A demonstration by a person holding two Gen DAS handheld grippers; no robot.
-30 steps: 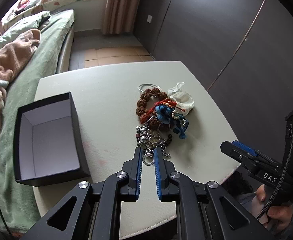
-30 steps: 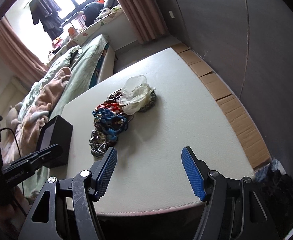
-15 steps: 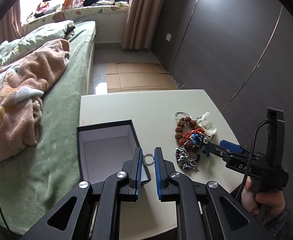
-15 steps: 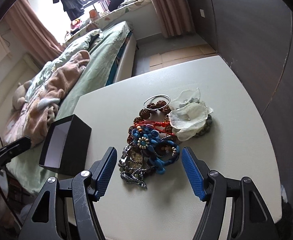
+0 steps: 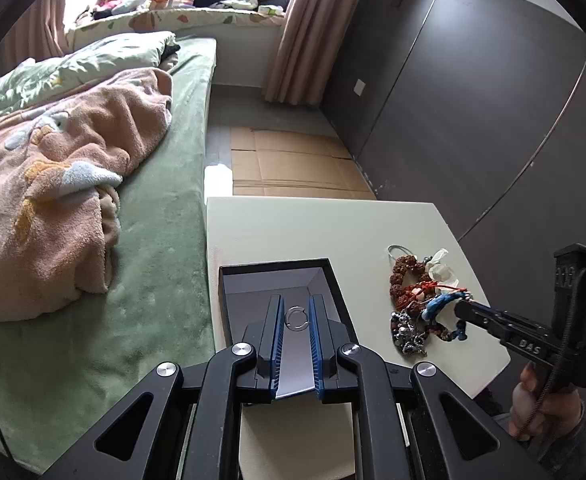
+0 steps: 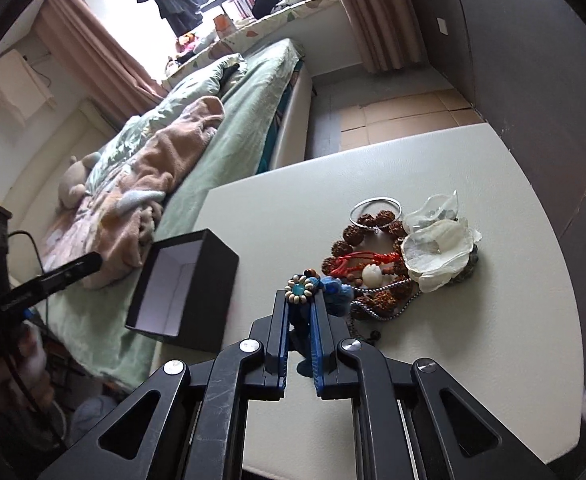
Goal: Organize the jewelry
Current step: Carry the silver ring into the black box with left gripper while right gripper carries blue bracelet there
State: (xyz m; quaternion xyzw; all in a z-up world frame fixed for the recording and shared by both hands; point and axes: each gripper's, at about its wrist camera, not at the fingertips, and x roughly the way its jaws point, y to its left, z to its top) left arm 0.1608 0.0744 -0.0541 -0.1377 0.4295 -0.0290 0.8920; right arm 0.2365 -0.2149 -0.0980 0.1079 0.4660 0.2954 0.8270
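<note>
My left gripper [image 5: 295,308] is shut on a small silver ring [image 5: 295,317] and holds it over the open black box [image 5: 325,276] at the table's left edge. My right gripper [image 6: 300,300] is shut on a blue bracelet with a beaded flower [image 6: 302,288], at the near edge of the jewelry pile [image 6: 377,256]. The pile holds brown bead bracelets, a red cord piece, a silver bangle [image 6: 375,205] and a white flower piece [image 6: 439,252]. The pile also shows in the left wrist view [image 5: 421,300], with the right gripper [image 5: 467,306] at its near side. The box shows in the right wrist view [image 6: 185,292].
The cream table [image 6: 473,360] stands against a green bed [image 5: 153,280] with a pink blanket [image 5: 53,200]. A dark wall panel [image 5: 473,120] runs along the right. Flattened cardboard [image 5: 293,168] lies on the floor beyond the table.
My left gripper carried the silver ring from the pile leftwards to over the box. My right gripper moved in on the pile and shut on the blue bracelet.
</note>
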